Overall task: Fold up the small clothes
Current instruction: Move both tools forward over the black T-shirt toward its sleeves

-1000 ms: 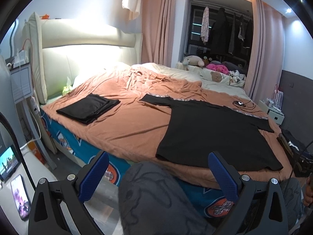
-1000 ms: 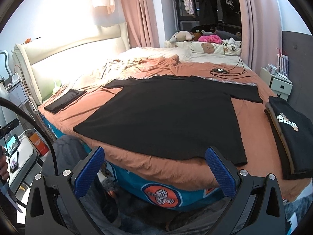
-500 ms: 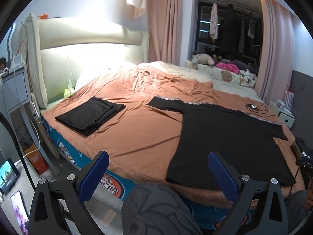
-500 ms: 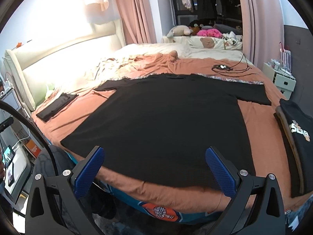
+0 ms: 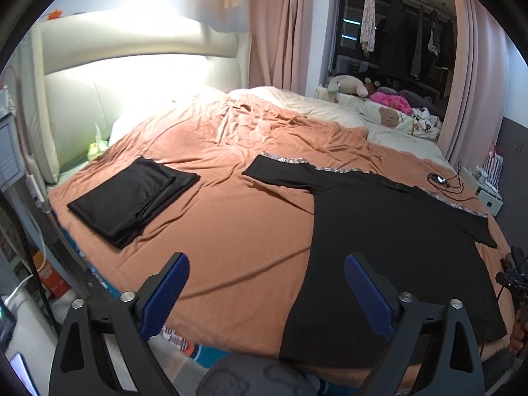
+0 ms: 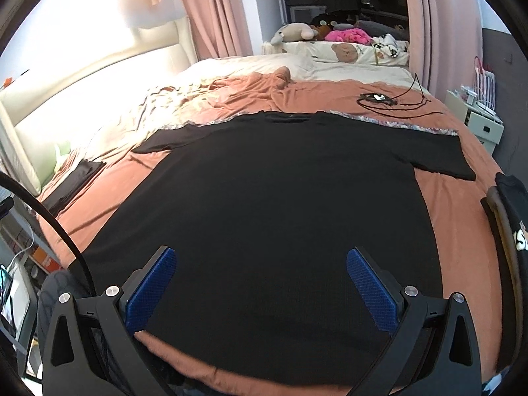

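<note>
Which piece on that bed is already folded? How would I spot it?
Start at the cream headboard and come down onto the orange bedspread. Near that end lies the folded black garment, a compact layered rectangle, unlike the black T-shirt spread flat with sleeves out.

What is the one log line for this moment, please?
black T-shirt: flat on bed | left gripper: jaws closing, empty | right gripper: open, empty

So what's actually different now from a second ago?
Both grippers have come in over the bed: the black T-shirt fills more of each view. The left gripper is closing slightly with nothing between its fingers; the right gripper is open and empty. The T-shirt and the folded black garment lie as before.
</note>
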Available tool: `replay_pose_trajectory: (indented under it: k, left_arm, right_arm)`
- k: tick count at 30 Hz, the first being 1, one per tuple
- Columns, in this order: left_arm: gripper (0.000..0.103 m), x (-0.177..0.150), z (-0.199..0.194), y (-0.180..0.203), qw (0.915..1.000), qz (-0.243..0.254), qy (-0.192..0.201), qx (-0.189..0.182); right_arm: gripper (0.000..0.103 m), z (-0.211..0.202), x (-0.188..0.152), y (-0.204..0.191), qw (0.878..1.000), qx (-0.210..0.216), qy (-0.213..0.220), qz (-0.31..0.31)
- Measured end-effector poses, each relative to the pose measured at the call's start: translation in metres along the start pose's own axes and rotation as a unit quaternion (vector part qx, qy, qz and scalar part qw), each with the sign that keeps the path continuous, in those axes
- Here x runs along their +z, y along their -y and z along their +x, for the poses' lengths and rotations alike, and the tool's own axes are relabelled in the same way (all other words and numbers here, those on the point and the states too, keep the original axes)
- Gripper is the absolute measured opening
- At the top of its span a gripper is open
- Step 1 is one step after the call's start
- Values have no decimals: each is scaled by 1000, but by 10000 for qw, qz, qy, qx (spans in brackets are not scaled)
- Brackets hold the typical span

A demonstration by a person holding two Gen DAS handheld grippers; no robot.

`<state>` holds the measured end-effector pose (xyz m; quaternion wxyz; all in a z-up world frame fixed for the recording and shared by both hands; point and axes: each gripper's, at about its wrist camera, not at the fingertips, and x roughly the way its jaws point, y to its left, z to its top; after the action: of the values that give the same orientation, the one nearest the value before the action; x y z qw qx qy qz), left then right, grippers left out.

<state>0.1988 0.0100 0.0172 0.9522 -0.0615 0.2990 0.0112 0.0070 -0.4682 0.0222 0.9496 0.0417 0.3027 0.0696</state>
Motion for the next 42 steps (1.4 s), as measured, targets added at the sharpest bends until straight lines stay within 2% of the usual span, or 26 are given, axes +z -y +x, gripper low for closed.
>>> replay_pose_trajectory:
  k: [4,7,19,22,26,30,33,38,42]
  left_arm:
    - [88,20,35,1,9997,-52,-188,-142]
    - [83,34,57,1,9995,-56,-283,-140]
    - [79,100,143,3,9983,92,-550,-184]
    - [75,116,169,0,9975,107,-672,-206]
    - [69,137,205,0,9955,261,-851,-312]
    - [69,157,235,-2,9944,332,-938,-362]
    - [69,171,260,-6,9933,322,-1021,-426]
    - [69,191,299,-15,9909,161,-1228,-521]
    - [63,203,333,-22,9891,133,-1381,-489]
  right_arm:
    - [103,22,17,5,10000,-46,11,71]
    - [103,38,29,7,9999,-65,29,109]
    - [103,109,82,20,9999,-6,-22,112]
    - [103,125,94,19,10000,60,-38,58]
    - [98,149,111,15,9998,188,-41,-61]
    - [95,170,125,13,9995,273,-30,-120]
    - [88,189,135,10,9991,384,-108,-147]
    - [88,218,151,3,9994,203,-161,-232]
    - [88,241,165,-4,9994,265,-211,-104]
